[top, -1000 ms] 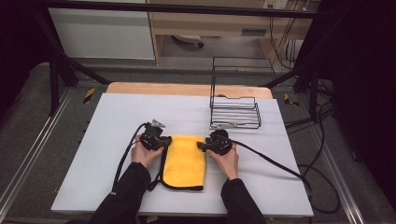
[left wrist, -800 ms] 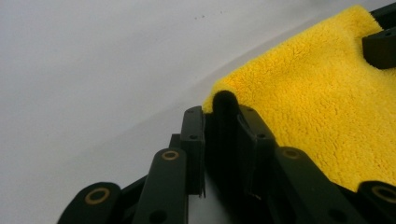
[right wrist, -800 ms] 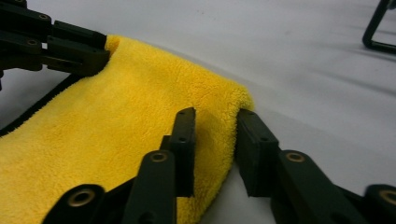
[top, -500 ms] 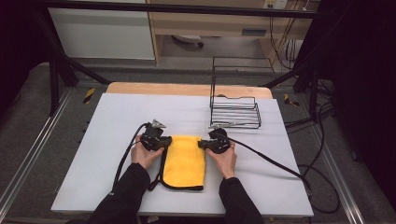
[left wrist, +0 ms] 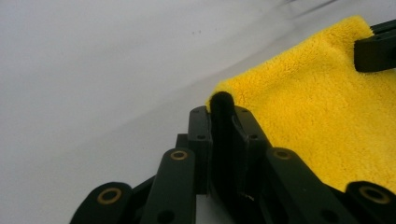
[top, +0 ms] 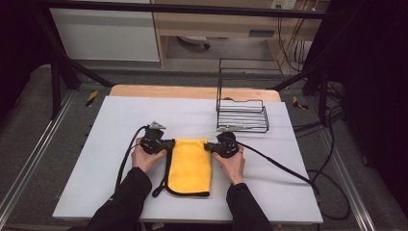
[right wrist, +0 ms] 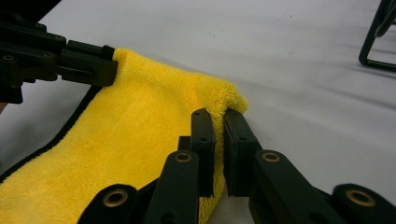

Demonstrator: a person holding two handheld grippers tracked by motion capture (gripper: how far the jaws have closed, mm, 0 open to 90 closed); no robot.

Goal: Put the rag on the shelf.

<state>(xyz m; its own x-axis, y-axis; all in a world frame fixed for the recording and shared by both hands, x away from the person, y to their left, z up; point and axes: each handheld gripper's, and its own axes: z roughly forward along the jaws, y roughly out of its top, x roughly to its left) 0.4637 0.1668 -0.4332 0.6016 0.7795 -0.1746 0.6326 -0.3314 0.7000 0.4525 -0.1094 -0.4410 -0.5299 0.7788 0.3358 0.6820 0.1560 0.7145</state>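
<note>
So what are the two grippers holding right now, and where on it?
Both hold the yellow cloth: the left gripper pinches its far-left corner, the right gripper its far-right corner.

The person wears black long sleeves (top: 126, 197) and holds a black left gripper (top: 166, 143) and a black right gripper (top: 208, 146), each trailing a black cable (top: 279, 166), with brass-ringed pivot holes (right wrist: 183, 157) and small dark screws on flat black jaws.
</note>
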